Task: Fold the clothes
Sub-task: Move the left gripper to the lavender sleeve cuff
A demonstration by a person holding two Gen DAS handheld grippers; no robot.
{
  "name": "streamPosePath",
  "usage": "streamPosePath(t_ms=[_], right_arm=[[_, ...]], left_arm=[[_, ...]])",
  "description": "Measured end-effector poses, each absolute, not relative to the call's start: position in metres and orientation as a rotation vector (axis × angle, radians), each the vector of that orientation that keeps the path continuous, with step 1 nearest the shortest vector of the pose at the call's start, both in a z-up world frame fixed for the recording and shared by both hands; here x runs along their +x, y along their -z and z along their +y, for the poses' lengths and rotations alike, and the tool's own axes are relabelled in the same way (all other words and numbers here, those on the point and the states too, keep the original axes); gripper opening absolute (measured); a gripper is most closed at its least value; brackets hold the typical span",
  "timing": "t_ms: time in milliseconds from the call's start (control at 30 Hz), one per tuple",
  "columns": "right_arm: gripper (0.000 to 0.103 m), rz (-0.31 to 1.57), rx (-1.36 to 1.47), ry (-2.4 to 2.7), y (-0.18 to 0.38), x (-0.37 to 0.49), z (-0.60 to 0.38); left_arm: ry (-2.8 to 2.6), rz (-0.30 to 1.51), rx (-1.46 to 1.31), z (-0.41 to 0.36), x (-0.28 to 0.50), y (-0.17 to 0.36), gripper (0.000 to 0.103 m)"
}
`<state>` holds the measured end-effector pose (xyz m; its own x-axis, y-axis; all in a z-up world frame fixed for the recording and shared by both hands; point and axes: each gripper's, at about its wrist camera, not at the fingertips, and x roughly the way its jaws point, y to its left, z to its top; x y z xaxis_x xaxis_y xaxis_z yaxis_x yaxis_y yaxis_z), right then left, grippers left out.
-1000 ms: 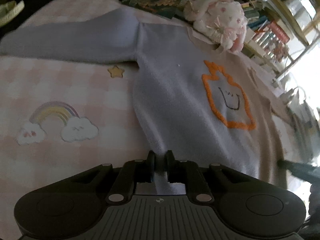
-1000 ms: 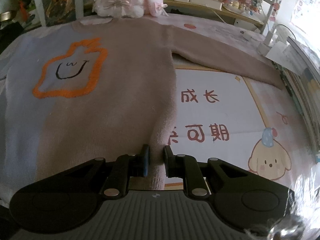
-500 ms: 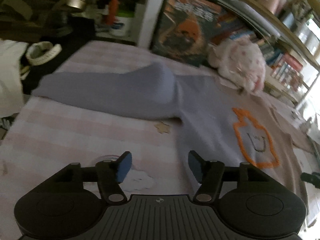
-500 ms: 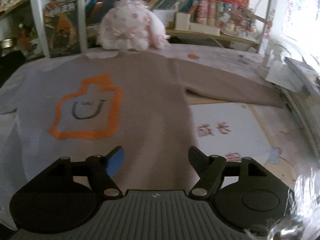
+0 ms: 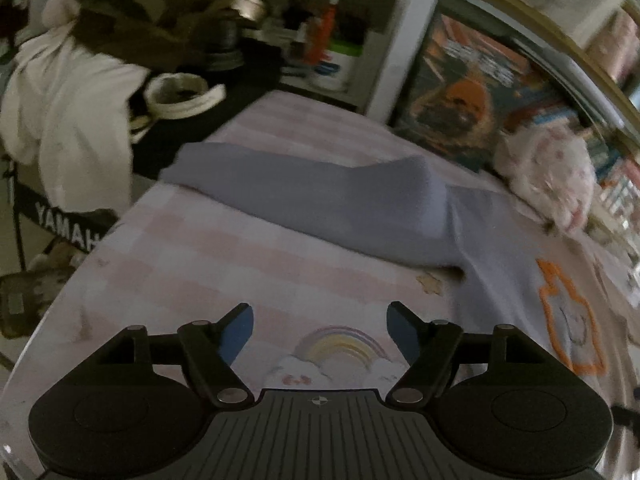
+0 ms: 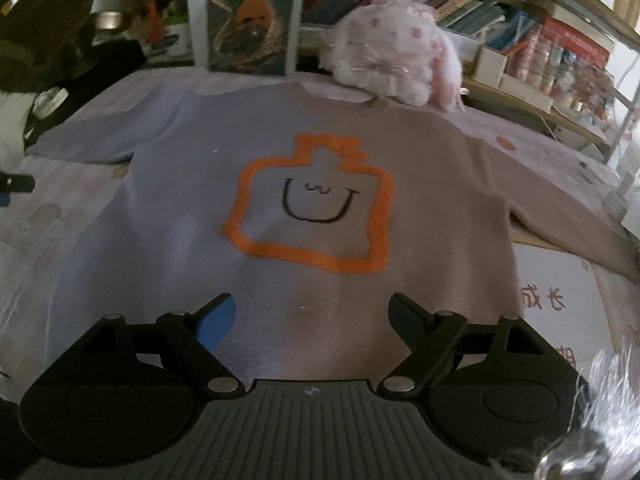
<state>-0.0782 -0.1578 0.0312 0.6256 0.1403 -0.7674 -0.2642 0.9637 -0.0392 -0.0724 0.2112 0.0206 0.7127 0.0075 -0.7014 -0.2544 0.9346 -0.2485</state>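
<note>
A grey-lilac sweater (image 6: 200, 220) with an orange outline and a drawn smile (image 6: 316, 204) lies flat, front up, on the table, both sleeves spread out. My right gripper (image 6: 312, 316) is open and empty above the sweater's lower hem. In the left wrist view the sweater's left sleeve (image 5: 312, 204) stretches across the pink checked cloth (image 5: 224, 264). My left gripper (image 5: 320, 328) is open and empty over the rainbow print (image 5: 340, 348), short of the sleeve.
A pink plush toy (image 6: 396, 52) sits at the sweater's collar. Bookshelves (image 6: 520, 36) and a poster (image 6: 252, 16) stand behind. White clothing (image 5: 64, 112) and a Yamaha stand (image 5: 68, 228) are off the table's left edge. A printed mat (image 6: 560, 292) lies on the right.
Both grippers let go of the sweater's hem and opened wide. Both pulled up and back; the left swung left toward the sleeve, the right toward the sweater's middle.
</note>
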Motion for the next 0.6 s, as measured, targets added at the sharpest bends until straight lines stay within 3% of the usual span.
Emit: streamPosePath(t_ms=[600], right_arm=[[0.083,0.909,-0.163,-0.156,-0.030,-0.092,-0.165]], left_arm=[[-0.284,0.669,-0.268,0.249,-0.025,-0.008,0.075]])
